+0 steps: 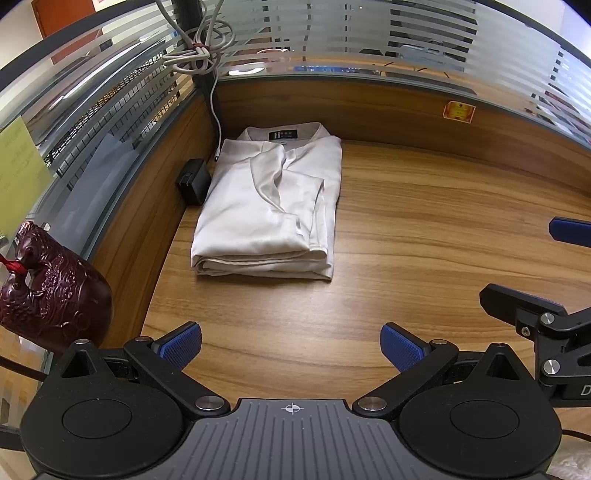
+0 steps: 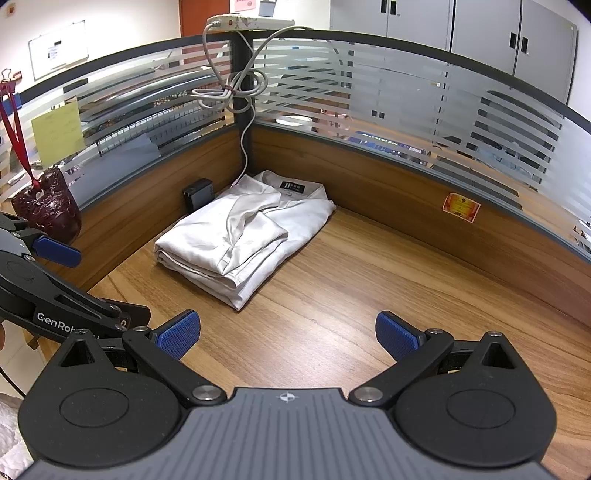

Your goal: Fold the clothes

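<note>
- Wood-grain desk (image 1: pixel 424 229) fills a corner walled by low wooden panels topped with striped frosted glass (image 2: pixel 424 110).
- Folded at the back corner of the desk lies a cream shirt (image 1: pixel 266 206), collar toward the wall, well apart from both grippers.
- Left gripper (image 1: pixel 291 347) and right gripper (image 2: pixel 288 336) hover over bare wood, jaws spread wide, gripping nothing.
- Only the right wrist view shows grey cabinets (image 2: pixel 480 33) and a power strip (image 2: pixel 243 21) above the partition.
- Dark red carved ornament (image 1: pixel 51 291) hangs at the left.
- Black box (image 1: pixel 194 181) beside the shirt is too small to identify.

Wood-grain desk (image 2: pixel 369 280), frosted-stripe glass partition (image 2: pixel 406 96), grey cabinets (image 2: pixel 480 33) behind, whiteboard (image 2: pixel 57 48) on wall
</note>
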{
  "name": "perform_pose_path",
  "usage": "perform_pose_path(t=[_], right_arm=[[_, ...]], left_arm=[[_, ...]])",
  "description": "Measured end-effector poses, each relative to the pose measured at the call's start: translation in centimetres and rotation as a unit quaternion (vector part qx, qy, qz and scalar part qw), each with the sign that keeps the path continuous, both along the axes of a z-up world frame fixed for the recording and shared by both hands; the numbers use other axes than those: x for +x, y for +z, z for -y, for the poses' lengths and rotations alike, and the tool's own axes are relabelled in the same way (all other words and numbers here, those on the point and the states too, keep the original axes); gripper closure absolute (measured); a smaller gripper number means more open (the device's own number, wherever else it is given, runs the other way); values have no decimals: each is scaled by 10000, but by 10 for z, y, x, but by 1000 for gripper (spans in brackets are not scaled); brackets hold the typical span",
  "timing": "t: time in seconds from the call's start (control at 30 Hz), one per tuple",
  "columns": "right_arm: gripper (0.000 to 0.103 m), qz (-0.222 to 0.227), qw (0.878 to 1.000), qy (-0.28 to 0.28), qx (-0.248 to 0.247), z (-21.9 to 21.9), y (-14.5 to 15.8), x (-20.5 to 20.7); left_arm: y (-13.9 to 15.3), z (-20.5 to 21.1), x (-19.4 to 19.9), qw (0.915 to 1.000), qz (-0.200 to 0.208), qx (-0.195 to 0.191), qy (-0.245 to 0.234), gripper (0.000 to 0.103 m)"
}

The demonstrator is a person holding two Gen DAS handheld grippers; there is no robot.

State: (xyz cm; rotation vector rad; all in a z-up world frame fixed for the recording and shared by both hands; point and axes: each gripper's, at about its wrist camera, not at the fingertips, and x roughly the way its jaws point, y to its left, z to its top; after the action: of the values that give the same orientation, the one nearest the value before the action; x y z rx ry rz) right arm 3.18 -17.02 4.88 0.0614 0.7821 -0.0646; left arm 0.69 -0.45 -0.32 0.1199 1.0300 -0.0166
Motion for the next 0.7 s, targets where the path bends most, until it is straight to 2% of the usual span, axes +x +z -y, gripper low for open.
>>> perform_pose_path(t=[0.7], right_arm=[[1, -24, 9999, -113, 29, -1, -1, 0]], left_arm=[[-1, -1, -1, 9999, 4, 33, -100, 0]])
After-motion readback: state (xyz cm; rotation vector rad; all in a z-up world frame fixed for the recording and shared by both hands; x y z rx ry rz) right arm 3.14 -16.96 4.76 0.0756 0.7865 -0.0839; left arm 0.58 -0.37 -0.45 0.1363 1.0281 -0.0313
